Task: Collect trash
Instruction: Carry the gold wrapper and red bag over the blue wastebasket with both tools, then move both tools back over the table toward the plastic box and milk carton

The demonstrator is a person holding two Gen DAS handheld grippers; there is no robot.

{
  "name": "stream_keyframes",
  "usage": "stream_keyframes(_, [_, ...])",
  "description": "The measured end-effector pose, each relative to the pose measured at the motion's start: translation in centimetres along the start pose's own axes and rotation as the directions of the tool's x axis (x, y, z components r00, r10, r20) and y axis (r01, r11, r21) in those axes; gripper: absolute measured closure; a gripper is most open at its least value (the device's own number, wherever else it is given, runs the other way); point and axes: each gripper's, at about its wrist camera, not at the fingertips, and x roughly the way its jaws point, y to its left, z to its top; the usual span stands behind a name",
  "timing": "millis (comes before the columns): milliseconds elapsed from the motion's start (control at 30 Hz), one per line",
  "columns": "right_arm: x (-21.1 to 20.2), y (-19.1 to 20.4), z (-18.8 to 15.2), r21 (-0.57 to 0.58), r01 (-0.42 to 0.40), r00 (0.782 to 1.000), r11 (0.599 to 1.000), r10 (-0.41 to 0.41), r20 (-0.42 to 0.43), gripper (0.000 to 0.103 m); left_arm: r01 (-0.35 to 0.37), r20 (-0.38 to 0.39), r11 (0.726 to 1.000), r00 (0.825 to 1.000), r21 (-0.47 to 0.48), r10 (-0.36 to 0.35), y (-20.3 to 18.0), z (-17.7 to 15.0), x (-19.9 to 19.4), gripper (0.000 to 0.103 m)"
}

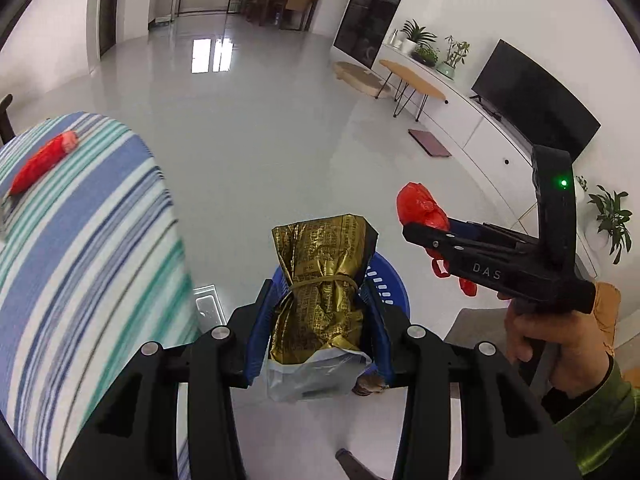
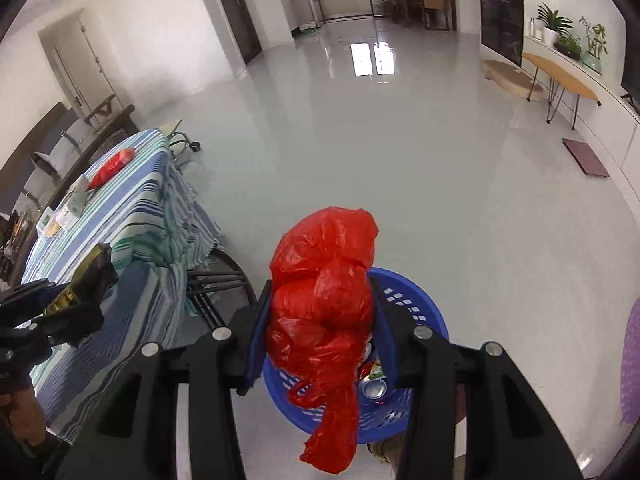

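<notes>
1. A person in a living room holds 2 handheld grippers, each carrying a piece of trash above a pale, glossy tiled floor (image 2: pixel 360 152).

2. The left gripper (image 1: pixel 320 304) has its blue-padded jaws clamped on a gold foil packet (image 1: pixel 324 280), bound around its middle with a band; a pale plastic wrapper (image 1: pixel 312 376) hangs at the packet's near end.

3. The right gripper (image 2: pixel 322 320) has its jaws clamped on a crumpled red plastic bag (image 2: pixel 324 304), whose loose tail dangles toward the near edge of the right wrist view.

4. A blue slotted plastic basket (image 2: pixel 416 304) stands on the floor beneath both grippers; in the right wrist view a crushed drink can (image 2: pixel 374 388) lies inside it, just right of the bag's tail.

5. In the left wrist view the right gripper shows at the right side, gripped by a hand (image 1: pixel 560 344) in a green sleeve, a small green light glowing on its body.

6. To the left stands a table under a blue, green and white striped cloth (image 2: pixel 132 216). A red wrapper (image 2: pixel 112 168) lies toward its far end, well apart from both grippers, and a few small paper items (image 2: pixel 64 212) sit nearer along its left edge.

7. Along the far right wall run a white low cabinet (image 1: pixel 472 124) with potted plants (image 1: pixel 436 50) and a dark television (image 1: pixel 532 100), with a small wooden side table (image 1: pixel 412 80) in front.
</notes>
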Motion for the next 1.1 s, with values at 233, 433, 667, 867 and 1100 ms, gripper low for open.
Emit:
stream_keyframes(233, [1.9, -3.2, -0.1, 0.030, -0.008, 1.000, 1.000, 0.008, -0.024, 0.059, 0.008, -0.060, 0.999, 0.998, -0.041, -0.010, -1.8, 0.9, 8.6, 0.060])
stream_keyframes(433, [2.4, -5.1, 0.4, 0.072, -0.017, 1.000, 0.997, 0.018, -0.020, 0.059, -0.007, -0.098, 0.999, 0.995, -0.033, 0.004, -2.7, 1.0, 13.4, 0.060])
stream_keyframes(667, [2.6, -6.5, 0.4, 0.116, -0.032, 0.999, 0.993, 0.034, -0.020, 0.058, -0.009, -0.122, 0.999, 0.992, -0.036, 0.004, -2.5, 0.5, 16.7, 0.058])
stream_keyframes(867, [2.0, -7.2, 1.0, 0.148, -0.017, 1.000, 0.989, 0.014, 0.019, 0.033, -0.028, -0.117, 1.000, 0.993, 0.002, 0.028, -2.6, 0.7, 18.9, 0.024])
stream_keyframes(1100, [-0.4, -7.0, 1.9, 0.131, -0.020, 0.994, 0.991, 0.006, 0.109, 0.029, -0.067, -0.023, 0.997, 0.997, 0.024, 0.068, -2.6, 1.0, 14.2, 0.011])
